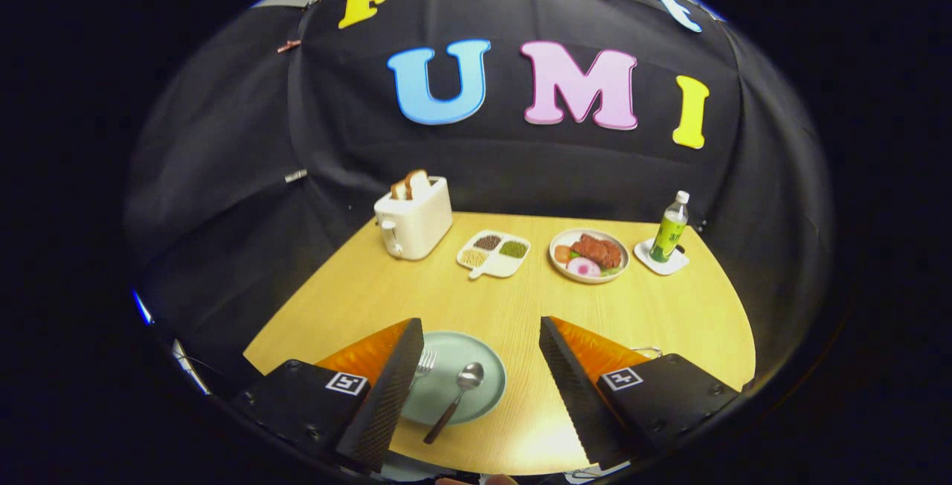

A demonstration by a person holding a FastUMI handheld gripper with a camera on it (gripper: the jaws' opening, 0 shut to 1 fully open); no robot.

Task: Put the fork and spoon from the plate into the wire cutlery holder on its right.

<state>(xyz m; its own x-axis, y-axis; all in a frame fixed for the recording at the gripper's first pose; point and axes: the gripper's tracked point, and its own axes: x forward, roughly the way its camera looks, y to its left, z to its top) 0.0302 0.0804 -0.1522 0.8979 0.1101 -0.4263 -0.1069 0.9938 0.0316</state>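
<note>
Spoon (460, 390): lies on the plate between the two fingers, bowl toward the far side, dark handle running back past the plate's near rim onto the table.
Fork (425, 361): on the same plate, left of the spoon; its tines show just beside the left finger, which hides the rest.
Plate (487, 357): pale green, round, at the table's near edge; its left part lies under the left finger.
Holder (648, 352): a thin wire loop shows just behind the right finger, to the plate's right; the rest is hidden by that finger.
Gripper (476, 336): jaws spread wide, nothing held; the fingers stand above the near table, one over the plate's left part, the other to the plate's right, neither touching the cutlery as far as can be seen.
Table (520, 306): light wood, rounded on the right, lit brightly near the fingers.
Toaster (413, 223): white, at the far left of the table, with bread slices (410, 186) standing in its slots.
Tray (494, 253): white, divided, right of the toaster, holding dark, tan and green grains in separate compartments.
Dish (589, 256): round, right of the tray, holding mixed food.
Bottle (669, 227): upright, green label, white cap, on a white coaster (662, 262) at the far right.
</note>
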